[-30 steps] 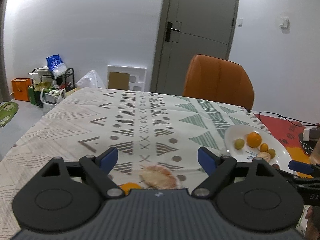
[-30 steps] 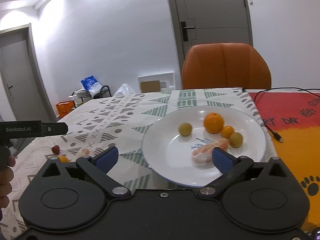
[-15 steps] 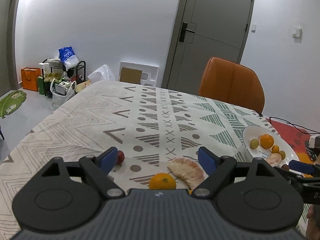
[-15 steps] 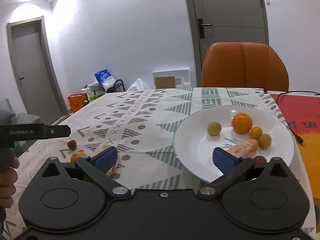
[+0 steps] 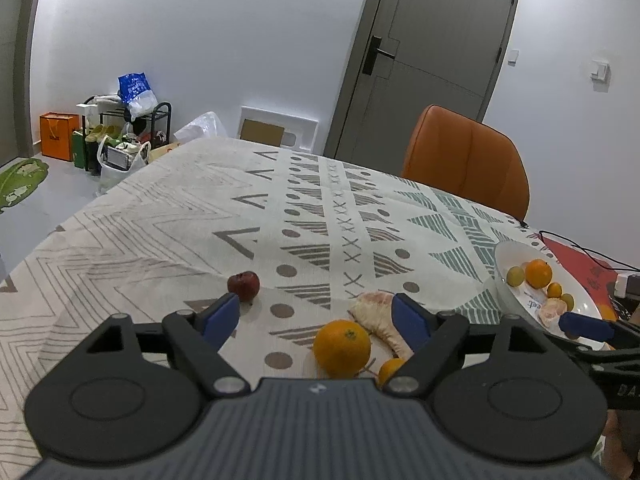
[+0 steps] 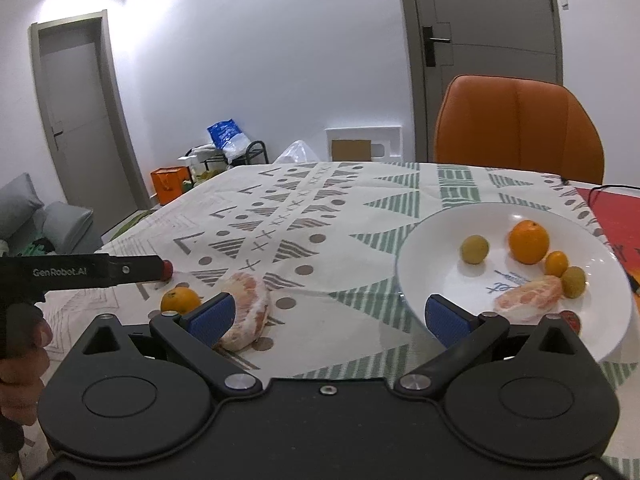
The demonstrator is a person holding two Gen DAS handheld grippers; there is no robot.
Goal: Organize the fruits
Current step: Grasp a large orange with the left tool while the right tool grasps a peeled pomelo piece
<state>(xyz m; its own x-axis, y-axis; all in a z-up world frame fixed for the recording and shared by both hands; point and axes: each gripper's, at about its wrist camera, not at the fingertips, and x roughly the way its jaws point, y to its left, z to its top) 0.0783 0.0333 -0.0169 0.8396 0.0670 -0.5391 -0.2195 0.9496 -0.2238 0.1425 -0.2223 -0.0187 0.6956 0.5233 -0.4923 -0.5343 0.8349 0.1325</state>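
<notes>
Orange [image 5: 342, 348] & pomelo segment [image 5: 380, 320] left on desk; both jaws spread, empty; orange pickup judged next.

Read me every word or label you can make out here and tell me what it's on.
"GenRobot.AI": side of the left gripper.
"DA", cut off: right gripper body.
Blue writing on the plate: too blurred to read.
Letters on the red mat: cut off, unreadable.

Glossy white plate [image 6: 424, 236] — matt woven tablecloth [image 5: 168, 216] (printed) — leathery chair [image 6: 516, 128]
</notes>
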